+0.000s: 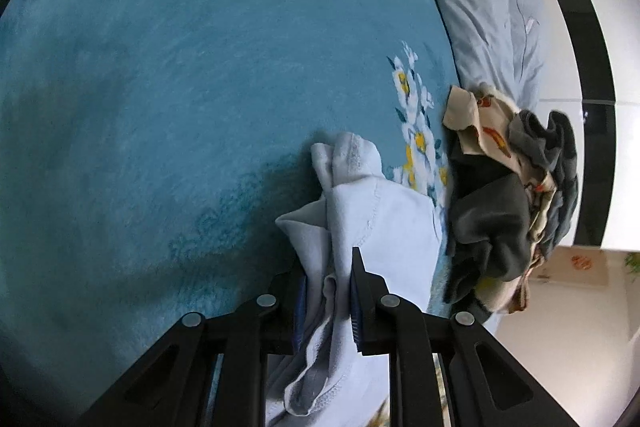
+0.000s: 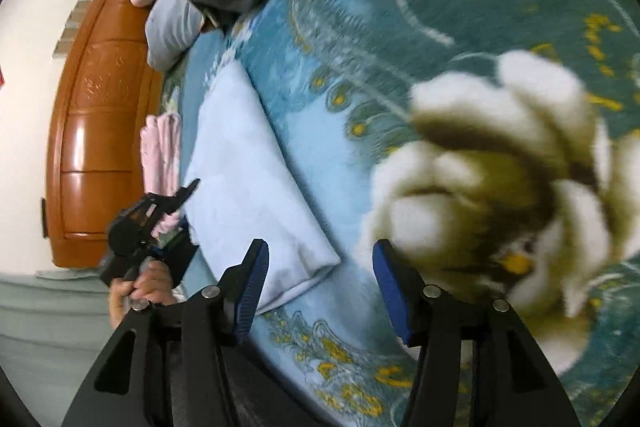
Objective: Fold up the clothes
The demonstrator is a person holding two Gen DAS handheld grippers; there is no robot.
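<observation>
Pale-blue fleece garment (image 1: pixel 360 227) bunched in left gripper (image 1: pixel 330 291) over plush blanket (image 1: pixel 180 67)

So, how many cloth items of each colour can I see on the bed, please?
Light blue: 1, the light blue garment held by the left gripper
Pink: 1, the pink folded cloth
Dark grey: 1 or more, in the pile of clothes
Beige patterned: 1 or more, in that pile
Total: at least 4
</observation>
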